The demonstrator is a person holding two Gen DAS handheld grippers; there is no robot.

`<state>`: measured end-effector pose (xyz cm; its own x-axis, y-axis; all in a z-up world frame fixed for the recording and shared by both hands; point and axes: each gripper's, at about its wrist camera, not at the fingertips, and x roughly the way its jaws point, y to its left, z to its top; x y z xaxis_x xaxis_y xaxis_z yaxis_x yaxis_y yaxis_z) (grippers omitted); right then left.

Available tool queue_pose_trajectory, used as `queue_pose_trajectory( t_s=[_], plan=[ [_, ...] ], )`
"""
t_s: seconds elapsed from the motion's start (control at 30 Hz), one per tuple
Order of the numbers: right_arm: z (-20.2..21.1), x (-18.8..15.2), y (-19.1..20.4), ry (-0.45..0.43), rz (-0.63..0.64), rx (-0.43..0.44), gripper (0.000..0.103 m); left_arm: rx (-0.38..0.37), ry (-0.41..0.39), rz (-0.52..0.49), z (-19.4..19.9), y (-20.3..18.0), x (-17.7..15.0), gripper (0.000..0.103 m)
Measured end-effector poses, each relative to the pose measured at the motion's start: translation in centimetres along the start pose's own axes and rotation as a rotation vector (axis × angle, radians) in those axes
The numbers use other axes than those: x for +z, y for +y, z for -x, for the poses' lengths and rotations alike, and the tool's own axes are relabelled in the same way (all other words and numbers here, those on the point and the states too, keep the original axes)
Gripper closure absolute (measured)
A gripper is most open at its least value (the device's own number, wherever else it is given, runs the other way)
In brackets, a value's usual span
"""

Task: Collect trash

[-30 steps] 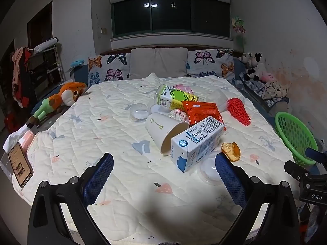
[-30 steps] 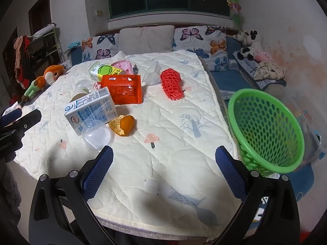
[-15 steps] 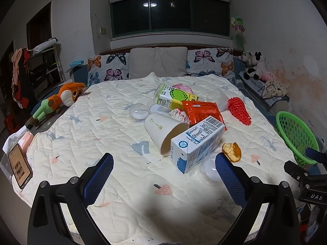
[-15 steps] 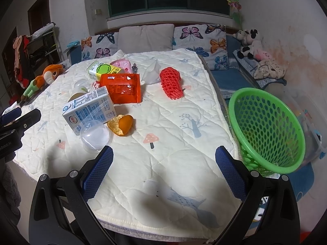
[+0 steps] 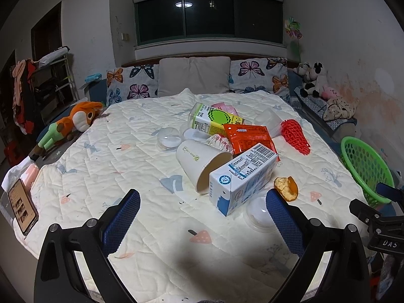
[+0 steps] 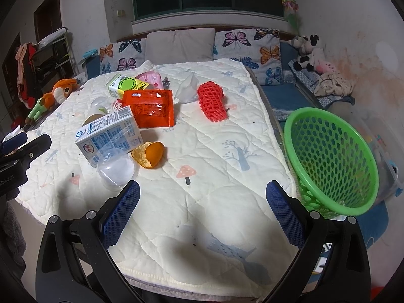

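So both hand-held grippers are wide apart and hold nothing. The left hand-held gripper point(image 5: 202, 212) hangs over the near part of the bed point(image 5: 113, 166), and the right hand-held gripper point(image 6: 202, 202) hangs over the near edge, closer to the green basket point(image 6: 330, 161).

The trash sits in one pile in the middle of the bed. The basket is off the bed's right side, tipped toward it.

What could go wrong? The milk carton point(image 5: 242, 176) leans on the paper cup point(image 5: 199, 161), so I think pulling one may roll the other. The clear lids are thin and slippery and could slide out of the jaws. The orange peel point(image 6: 149, 154) is soft and might squash. A drop near the edge may miss the basket.

Counting: one milk carton, one paper cup, one orange peel, one red packet point(image 6: 149, 108), one red foam net point(image 6: 212, 101), one green drink box point(image 5: 214, 121), and at least three clear lids; the nearest clear lid point(image 6: 116, 169) touches the carton
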<state>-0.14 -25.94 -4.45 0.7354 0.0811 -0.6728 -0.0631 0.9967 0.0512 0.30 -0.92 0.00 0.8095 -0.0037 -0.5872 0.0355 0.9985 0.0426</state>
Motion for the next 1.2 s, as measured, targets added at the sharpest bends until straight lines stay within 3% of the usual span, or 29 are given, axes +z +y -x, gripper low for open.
queue_pose_trajectory(
  t_s=[1.2],
  plan=[
    [-2.0, 1.0, -0.2, 0.036, 0.013, 0.003, 0.006, -0.037, 0.027, -0.049, -3.6, -0.3, 1.0, 0.006]
  ],
)
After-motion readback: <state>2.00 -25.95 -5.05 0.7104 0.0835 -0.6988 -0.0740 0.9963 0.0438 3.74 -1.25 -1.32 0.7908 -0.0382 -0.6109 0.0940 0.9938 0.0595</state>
